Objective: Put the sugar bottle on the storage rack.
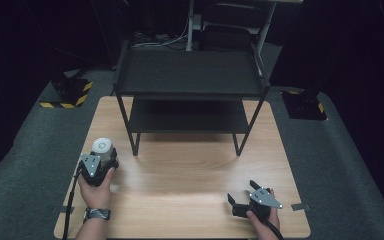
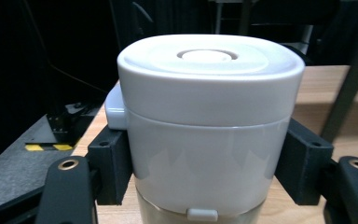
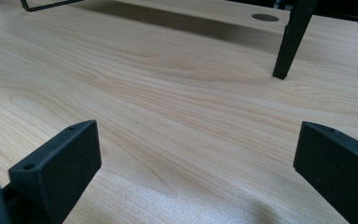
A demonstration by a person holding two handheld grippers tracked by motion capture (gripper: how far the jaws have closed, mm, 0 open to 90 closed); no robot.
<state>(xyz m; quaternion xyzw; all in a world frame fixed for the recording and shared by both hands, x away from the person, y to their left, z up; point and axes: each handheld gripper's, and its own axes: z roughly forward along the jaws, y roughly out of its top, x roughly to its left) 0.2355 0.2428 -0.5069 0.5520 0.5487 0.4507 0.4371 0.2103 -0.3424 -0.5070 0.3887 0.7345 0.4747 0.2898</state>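
Left claw (image 1: 101,159) is gripping the white lidded canister (image 1: 103,147), pads pressing on opposite sides of its body just below the lid seam; the canister is sitting directly between the jaws, upright, on the wooden surface (image 1: 190,180) near its left edge. In the left gripper view the canister (image 2: 209,121) is showing a smooth glossy wall, so the hold is depending on friction alone. Risk: the canister is likely slipping or tilting on lift if the squeeze is light, and the lid may be loosening if the pull loads it. Ahead of this claw and to its right, the black two-tier shelf (image 1: 190,80) is standing with a leg (image 1: 135,142) close by; a careless swing could be clipping it. Right claw (image 1: 241,194) is resting open and empty, well apart from the canister, jaws spread above bare surface.
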